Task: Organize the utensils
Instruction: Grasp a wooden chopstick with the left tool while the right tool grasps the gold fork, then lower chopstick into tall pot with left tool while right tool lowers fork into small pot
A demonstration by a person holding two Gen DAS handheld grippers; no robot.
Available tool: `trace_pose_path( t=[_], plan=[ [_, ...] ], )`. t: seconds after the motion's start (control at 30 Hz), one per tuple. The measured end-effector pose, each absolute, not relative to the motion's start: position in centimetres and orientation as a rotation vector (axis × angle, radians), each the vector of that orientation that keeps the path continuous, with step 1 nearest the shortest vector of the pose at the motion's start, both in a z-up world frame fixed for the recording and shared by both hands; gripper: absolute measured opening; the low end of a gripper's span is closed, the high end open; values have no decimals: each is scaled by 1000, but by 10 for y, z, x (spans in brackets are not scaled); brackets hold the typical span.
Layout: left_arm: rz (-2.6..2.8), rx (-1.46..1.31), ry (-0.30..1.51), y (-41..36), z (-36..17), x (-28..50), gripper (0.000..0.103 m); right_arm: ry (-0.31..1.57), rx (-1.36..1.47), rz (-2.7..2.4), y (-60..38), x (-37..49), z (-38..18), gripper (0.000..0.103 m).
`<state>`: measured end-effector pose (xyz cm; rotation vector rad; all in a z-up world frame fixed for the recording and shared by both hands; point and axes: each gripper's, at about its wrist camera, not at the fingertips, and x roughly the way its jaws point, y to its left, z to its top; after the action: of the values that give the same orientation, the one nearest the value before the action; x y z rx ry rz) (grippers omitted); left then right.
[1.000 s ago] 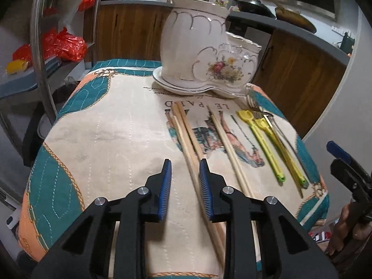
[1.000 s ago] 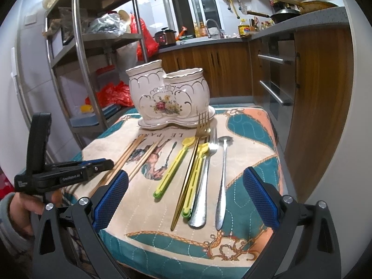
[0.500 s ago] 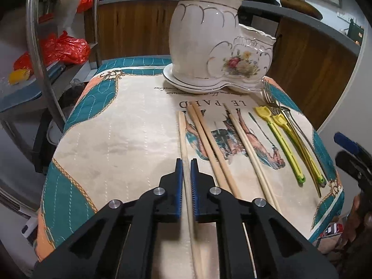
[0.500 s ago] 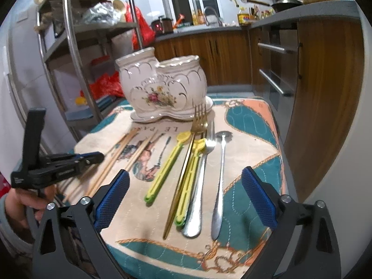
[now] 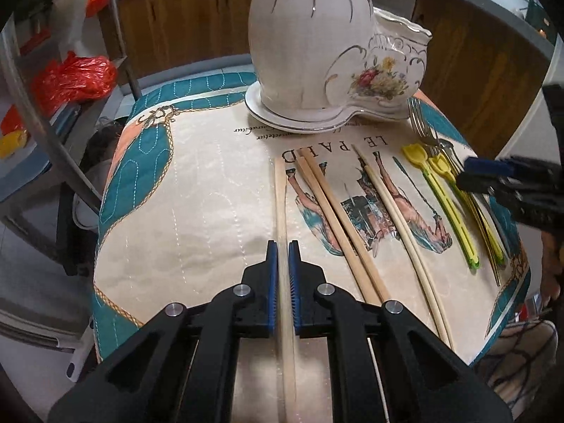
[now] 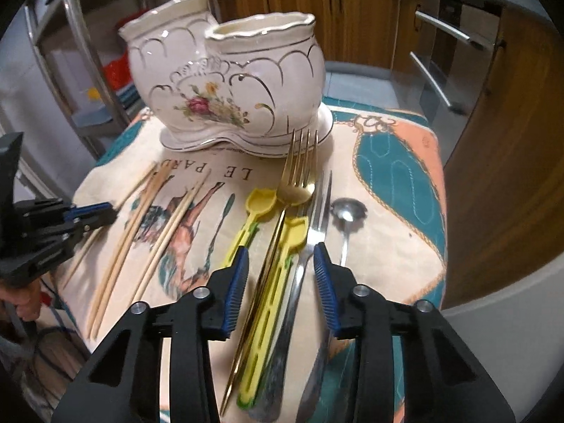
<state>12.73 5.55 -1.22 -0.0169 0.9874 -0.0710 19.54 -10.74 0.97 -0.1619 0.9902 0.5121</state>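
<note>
- I'm over a quilted table cover [image 5: 197, 190] in a kitchen, with a white china holder [image 6: 229, 84] at its far end.
- My left claw [image 5: 281, 250] is clamped on one pale chopstick [image 5: 280, 194], left of the other chopsticks [image 5: 335, 218].
- My right claw [image 6: 281, 259] stands apart, straddling the gold fork [image 6: 278, 218], yellow spoon [image 6: 282, 257] and steel fork [image 6: 310, 229].

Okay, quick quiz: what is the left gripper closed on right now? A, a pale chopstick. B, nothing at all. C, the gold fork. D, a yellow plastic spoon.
A: in the left wrist view the left gripper has its blue pads pressed against either side of a pale chopstick, the leftmost one on the cloth.
</note>
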Motion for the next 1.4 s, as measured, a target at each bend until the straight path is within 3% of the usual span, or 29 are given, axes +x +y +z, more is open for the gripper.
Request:
trace_pose_path(
  t=[0.13,0.2,0.6,0.9,1.07,1.4],
  plan=[
    [-81,17,1020,54,-12,131,8,1040,-182,502,-99,207,7,16],
    [-88,41,1043,53,-11,133,8,1058,-174,508,-96,209,6,12],
    [-177,214,1241,46,-6,150,8,1135,-94,531,-106,216,10,7],
    [-202,226,1251,47,-8,149,6,1113,31,591,-120,213,20,7],
    [-211,144,1187,59,-3,139,6,1065,73,626,-128,205,32,7],
    [-251,-59,824,74,51,89,6,906,141,663,-145,187,54,7]
  ],
)
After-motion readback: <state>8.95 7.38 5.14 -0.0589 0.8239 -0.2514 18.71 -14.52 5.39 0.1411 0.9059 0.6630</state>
